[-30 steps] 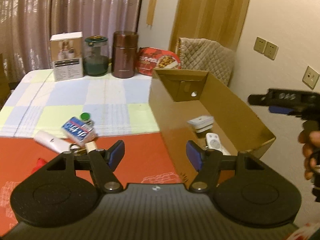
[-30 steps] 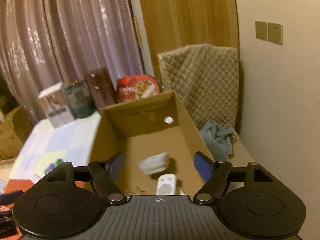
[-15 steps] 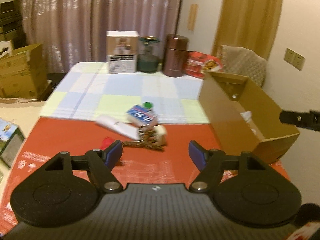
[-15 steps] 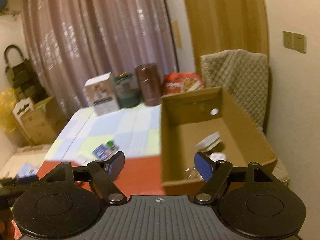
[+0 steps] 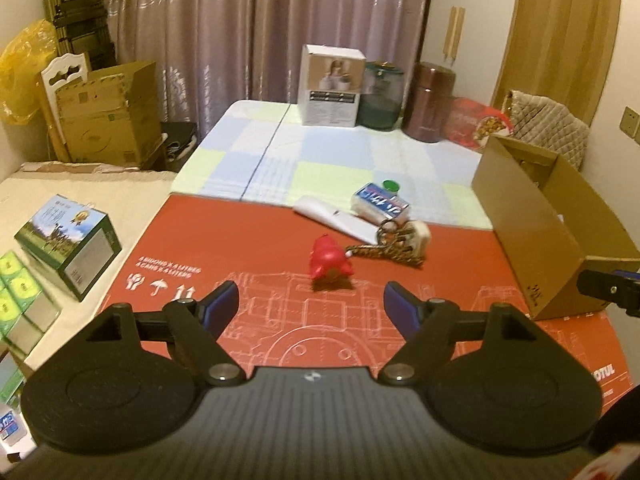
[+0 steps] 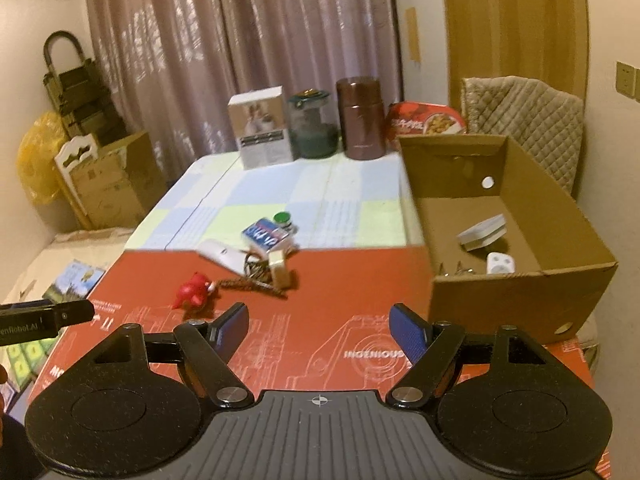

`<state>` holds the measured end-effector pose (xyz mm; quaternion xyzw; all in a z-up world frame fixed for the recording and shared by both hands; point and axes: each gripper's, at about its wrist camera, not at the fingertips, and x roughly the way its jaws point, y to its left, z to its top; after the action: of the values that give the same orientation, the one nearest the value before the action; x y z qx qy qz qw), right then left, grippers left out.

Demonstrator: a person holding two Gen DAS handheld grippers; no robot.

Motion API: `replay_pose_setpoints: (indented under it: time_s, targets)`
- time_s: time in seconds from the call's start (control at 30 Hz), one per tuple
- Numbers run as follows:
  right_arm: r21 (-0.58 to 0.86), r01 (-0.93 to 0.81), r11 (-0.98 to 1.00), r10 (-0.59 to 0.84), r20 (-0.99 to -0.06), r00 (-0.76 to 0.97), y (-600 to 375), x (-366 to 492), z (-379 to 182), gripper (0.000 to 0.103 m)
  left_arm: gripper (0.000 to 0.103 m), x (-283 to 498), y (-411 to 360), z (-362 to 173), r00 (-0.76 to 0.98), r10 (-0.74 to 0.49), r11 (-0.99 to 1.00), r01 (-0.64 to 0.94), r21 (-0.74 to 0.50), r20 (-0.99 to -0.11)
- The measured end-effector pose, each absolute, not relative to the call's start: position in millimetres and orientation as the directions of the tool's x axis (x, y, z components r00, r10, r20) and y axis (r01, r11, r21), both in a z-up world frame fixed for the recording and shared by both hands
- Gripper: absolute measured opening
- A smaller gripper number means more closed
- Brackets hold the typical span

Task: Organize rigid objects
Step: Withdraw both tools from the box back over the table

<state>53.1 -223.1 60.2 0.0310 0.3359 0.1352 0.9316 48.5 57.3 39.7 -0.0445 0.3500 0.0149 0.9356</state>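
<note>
Both sets of fingers are empty: left gripper [image 5: 311, 305] opening up, right gripper [image 6: 319, 327] spread wide. Small red plastic figurine [image 5: 329, 261] sits just ahead of the left fingers; open brown cardboard box [image 6: 556, 216] is ahead-right of the right ones.

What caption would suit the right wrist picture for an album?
Open right gripper faces a red toy and small items on the table, beside a cardboard box already holding a few.
</note>
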Motion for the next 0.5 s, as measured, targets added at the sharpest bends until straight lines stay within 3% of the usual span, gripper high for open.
replay_pose_setpoints:
  time_s: [0.5]
  targets:
    - [0.134,-0.241,0.961,0.268,-0.659,0.703,-211,56,37,0.074,0.079,60,55,20,0.72,-0.015,0.996,-0.048,-0.071,-0.693]
